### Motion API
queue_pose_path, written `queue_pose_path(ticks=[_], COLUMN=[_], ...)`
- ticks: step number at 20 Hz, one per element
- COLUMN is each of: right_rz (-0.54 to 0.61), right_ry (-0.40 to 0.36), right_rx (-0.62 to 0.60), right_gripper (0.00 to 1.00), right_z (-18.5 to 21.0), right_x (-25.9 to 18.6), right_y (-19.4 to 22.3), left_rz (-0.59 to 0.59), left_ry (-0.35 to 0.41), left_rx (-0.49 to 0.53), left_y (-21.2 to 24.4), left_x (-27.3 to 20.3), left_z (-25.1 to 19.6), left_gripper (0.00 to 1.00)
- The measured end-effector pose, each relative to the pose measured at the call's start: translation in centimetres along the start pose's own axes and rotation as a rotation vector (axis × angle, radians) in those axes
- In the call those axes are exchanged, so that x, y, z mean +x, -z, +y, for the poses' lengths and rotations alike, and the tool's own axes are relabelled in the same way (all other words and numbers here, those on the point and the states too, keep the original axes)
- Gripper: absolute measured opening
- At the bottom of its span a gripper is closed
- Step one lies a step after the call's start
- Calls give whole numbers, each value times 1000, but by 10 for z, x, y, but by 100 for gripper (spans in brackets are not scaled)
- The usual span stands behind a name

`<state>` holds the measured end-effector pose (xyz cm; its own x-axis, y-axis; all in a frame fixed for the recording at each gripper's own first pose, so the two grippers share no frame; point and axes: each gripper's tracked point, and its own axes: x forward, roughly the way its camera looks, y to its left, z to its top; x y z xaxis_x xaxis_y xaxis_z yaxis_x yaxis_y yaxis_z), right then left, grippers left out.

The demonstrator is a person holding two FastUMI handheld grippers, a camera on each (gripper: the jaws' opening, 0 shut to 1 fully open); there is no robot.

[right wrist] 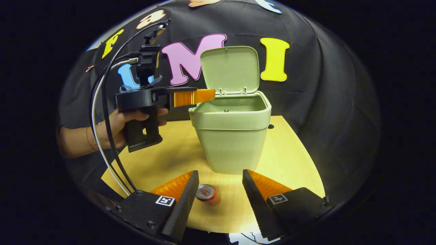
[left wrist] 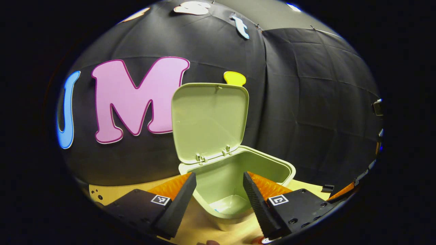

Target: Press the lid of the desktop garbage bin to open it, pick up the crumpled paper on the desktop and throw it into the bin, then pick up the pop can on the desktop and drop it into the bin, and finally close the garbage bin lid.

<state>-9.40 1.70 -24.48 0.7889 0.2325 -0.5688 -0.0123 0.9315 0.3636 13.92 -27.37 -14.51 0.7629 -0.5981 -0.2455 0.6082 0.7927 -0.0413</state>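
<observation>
left hand-held gripper wide open, empty, over bin

bin: we saw smooth matt plastic, lid alike | desk: we noted pale wood-look top, smooth, slight sheen | pop can: we logged glossy metal | booth wall: we saw matt creased cloth

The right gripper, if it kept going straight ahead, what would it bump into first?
Probably the small red pop can standing on the yellow wooden table, just ahead of the open right gripper and a little to one side. Beyond it stands the pale green plastic bin. Depth is uncertain.
</observation>
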Motion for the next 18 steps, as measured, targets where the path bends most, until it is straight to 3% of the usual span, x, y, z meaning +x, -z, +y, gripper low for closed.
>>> queue_pose_path(ticks=[3,8,18], right_rz=[19,60,157], right_ry=[-29,-73,-144], right_rx=[-9,-49,-159], right_gripper=[86,86,86], right_z=[8,19,29], right_x=[2,10,40], right_y=[6,21,56], left_rz=[-19,-40,58], left_ry=[-40,-118,-336], left_rx=[8,-15,-104], left_y=[-5,-6,53], left_x=[-21,-66,-166], left_z=[11,31,83], left_gripper=[94,94,94])
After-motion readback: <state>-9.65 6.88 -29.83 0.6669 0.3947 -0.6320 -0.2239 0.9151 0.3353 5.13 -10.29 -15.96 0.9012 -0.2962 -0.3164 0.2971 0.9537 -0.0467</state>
